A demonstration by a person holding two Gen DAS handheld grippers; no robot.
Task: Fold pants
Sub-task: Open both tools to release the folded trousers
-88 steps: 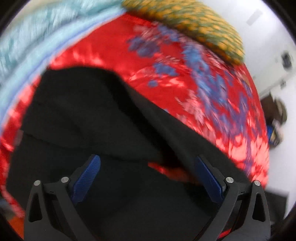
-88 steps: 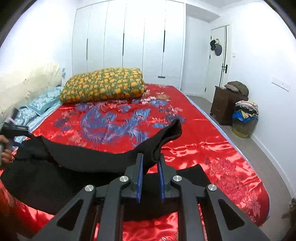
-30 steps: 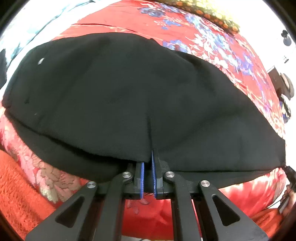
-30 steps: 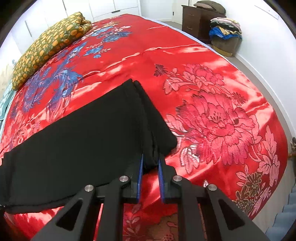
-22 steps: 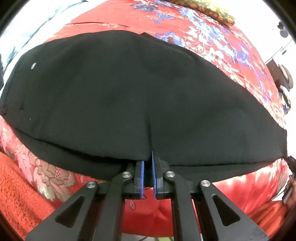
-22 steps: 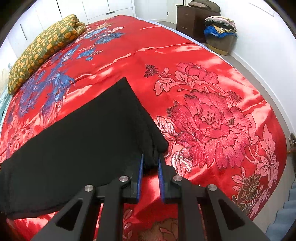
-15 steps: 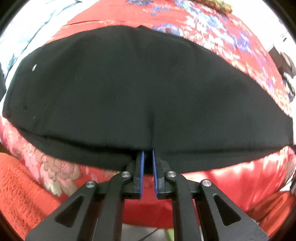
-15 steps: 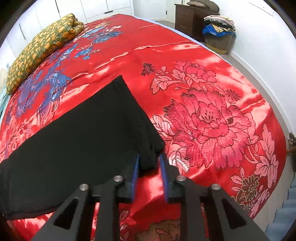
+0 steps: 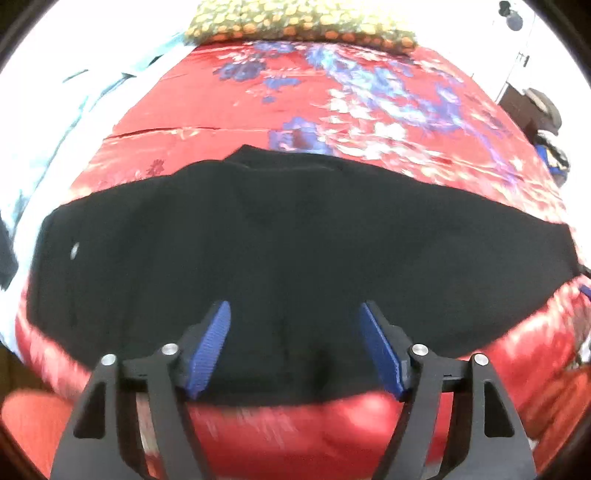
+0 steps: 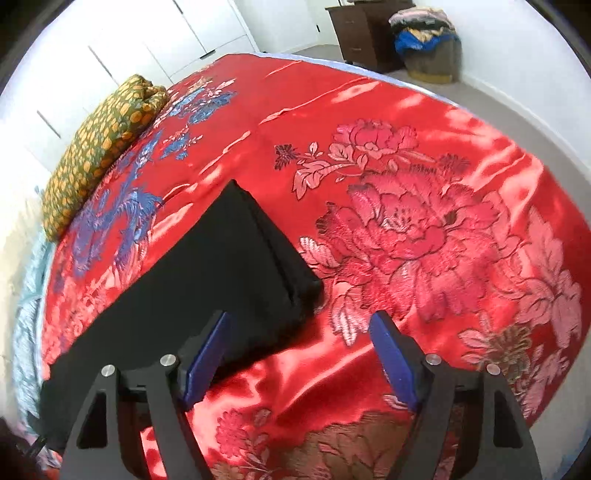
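Observation:
Black pants lie flat on the red bedspread, folded lengthwise with one leg on the other. In the left wrist view they stretch across the whole width. My left gripper is open, its blue pads either side of the near edge of the pants, holding nothing. In the right wrist view the cuff end of the pants lies at the centre left. My right gripper is open and empty, just in front of the cuff corner.
The red satin bedspread with flower and blue bird patterns covers the bed. A yellow-green patterned pillow lies at the head. A dark dresser and a clothes basket stand by the far wall.
Both grippers were shut on the pants edge half a second ago and have opened, letting the pants lie on the bed. Both have drawn back a little.

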